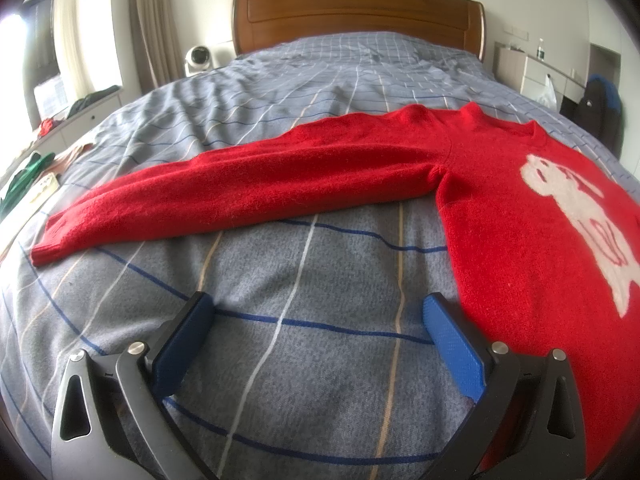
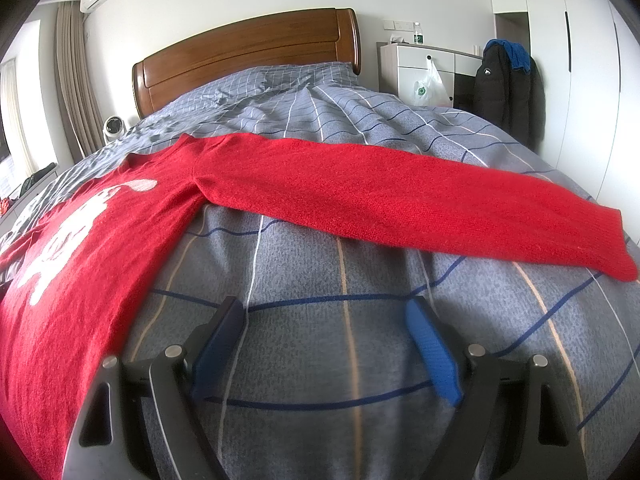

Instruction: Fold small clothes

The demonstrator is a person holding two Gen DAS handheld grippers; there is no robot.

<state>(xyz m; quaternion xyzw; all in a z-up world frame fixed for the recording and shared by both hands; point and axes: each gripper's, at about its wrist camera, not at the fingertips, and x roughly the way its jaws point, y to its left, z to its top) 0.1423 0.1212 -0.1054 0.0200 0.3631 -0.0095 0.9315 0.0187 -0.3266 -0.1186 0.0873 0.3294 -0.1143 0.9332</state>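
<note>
red sweater [image 1: 500, 208] flat on bed [image 1: 304, 360]; coat [image 2: 508, 88], bag [image 2: 428, 88] by dresser.

Left gripper [image 1: 318, 314] and right gripper [image 2: 324, 318] alike: black metal linkage arms with triangular cut-outs, round silver pivot screws at the joints, and ribbed blue pads lining the inner faces of both jaws.

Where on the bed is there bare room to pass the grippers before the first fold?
Bare bedspread lies below each spread sleeve, beside the sweater body, where the open left gripper and right gripper sit. More lies between sweater and headboard. The bed's left edge is crowded with small items.
</note>
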